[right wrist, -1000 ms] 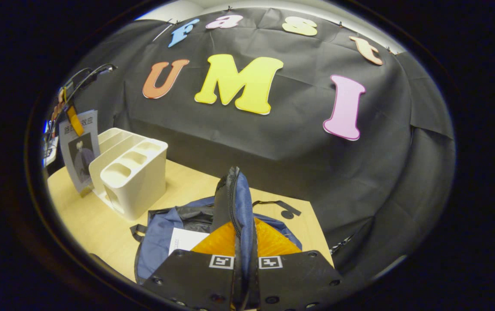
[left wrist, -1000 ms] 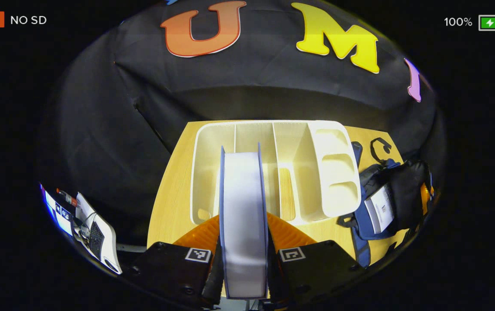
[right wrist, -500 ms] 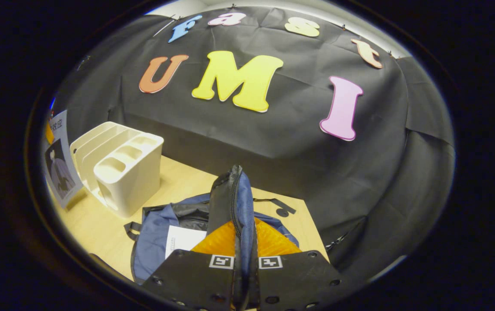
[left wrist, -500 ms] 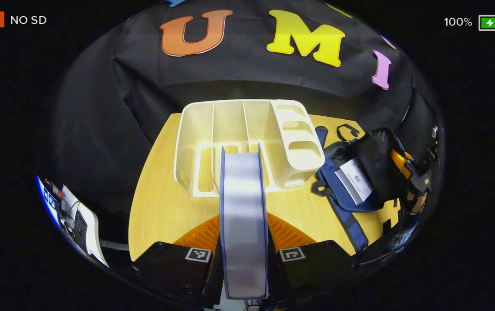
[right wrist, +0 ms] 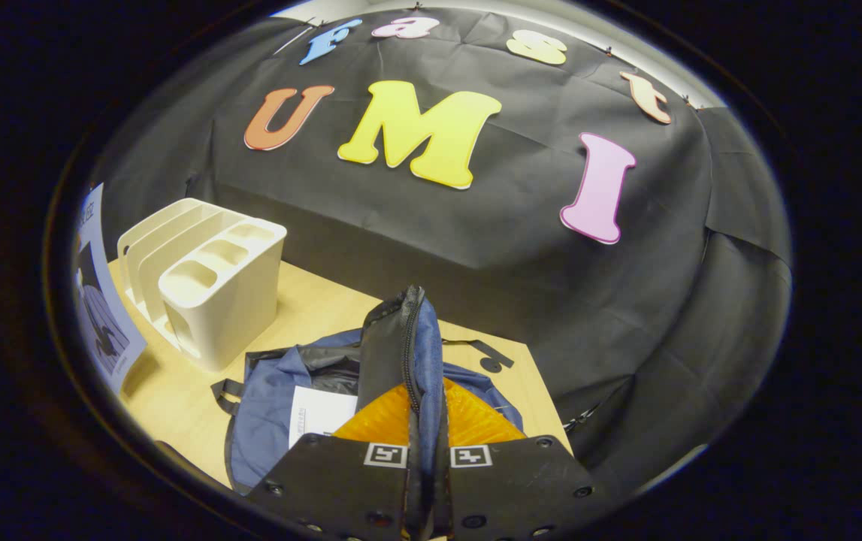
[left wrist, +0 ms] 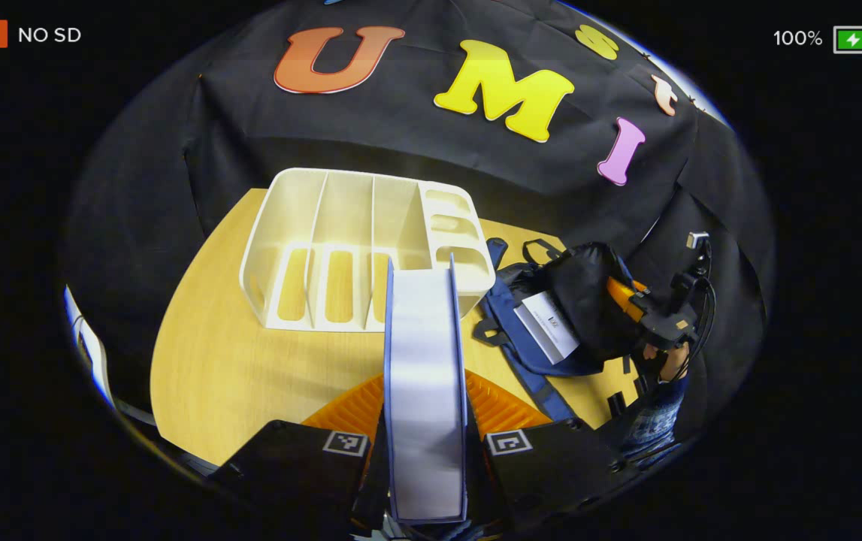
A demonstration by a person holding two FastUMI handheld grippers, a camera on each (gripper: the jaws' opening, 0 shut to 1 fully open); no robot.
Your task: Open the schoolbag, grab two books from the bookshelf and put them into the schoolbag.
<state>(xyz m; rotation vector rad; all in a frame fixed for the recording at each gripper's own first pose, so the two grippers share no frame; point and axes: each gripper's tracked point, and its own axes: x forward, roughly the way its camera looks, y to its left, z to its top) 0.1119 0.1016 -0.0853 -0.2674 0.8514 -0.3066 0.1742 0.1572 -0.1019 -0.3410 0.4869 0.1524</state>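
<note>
right now the left gripper has its two fingers pressed on a book, one on each cover, and the book stands on edge between them with its pale page block facing the camera and a blue cover edge down either side. it's held up above the wooden desk, in front of the cream bookshelf, whose three long slots stand open, slats showing along their floor, with three small pockets at its right end. just beside the bookshelf's right end lies the blue schoolbag, its mouth pulled wide, and a second book with a white cover sits inside the opening. over at the schoolbag's far side, in the left gripper view, you can see the right gripper gripping the dark flap, a person's hand behind it and a blue patterned sleeve below.

switch to the right gripper view: the right gripper is pinched tight on the schoolbag's flap, the zipper edge rising straight up between the fingers, lifted clear of the desk. beneath it the schoolbag lies spread open and the white book lies in its mouth. the bookshelf stands to the left, near the schoolbag but apart from it, and at the far left edge is the held book, its printed cover facing this way.
</note>
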